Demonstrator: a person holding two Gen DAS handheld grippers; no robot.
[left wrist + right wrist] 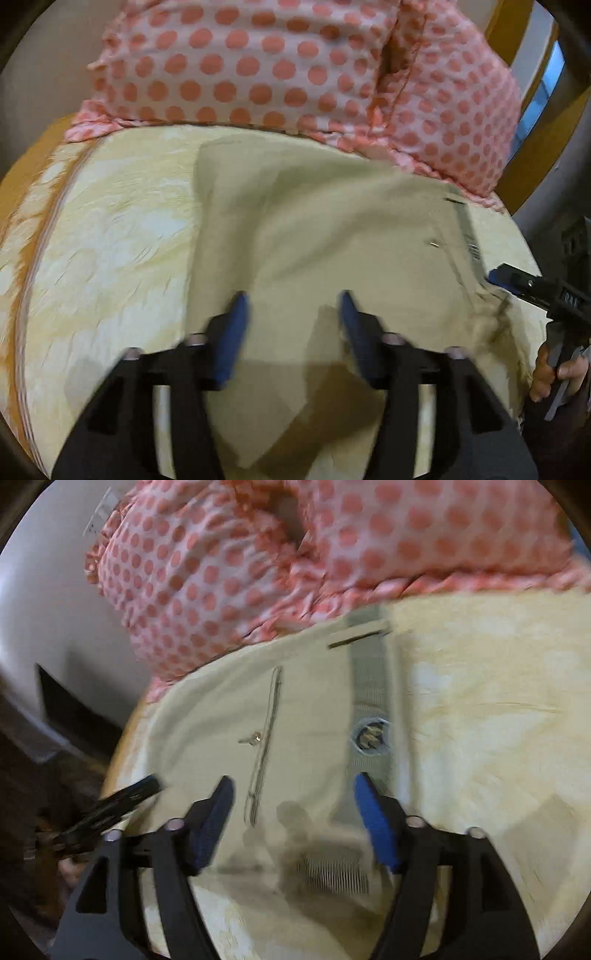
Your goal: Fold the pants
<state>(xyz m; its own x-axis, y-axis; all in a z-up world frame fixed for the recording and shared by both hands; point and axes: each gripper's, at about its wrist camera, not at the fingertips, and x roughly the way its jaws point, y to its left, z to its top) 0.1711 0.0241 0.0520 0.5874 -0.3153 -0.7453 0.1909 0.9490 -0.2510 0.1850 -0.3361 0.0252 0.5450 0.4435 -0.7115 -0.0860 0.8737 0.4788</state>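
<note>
Beige pants (314, 236) lie spread on a pale yellow bedspread (110, 229). My left gripper (293, 299) is open above the pants' lower middle, holding nothing. In the right wrist view the pants (310, 709) show their zipper fly (266, 734), waistband and button (369, 734). My right gripper (293, 782) is open just above the waist area, empty. The right gripper also shows in the left wrist view (532, 284) at the pants' right edge, held by a hand. Both views are motion-blurred.
Pink polka-dot pillows (295, 66) lie along the far edge of the bed, touching the pants' far end; they also show in the right wrist view (258, 561). A wooden bed frame (532, 166) stands at the right. The bedspread (498, 701) extends to the right.
</note>
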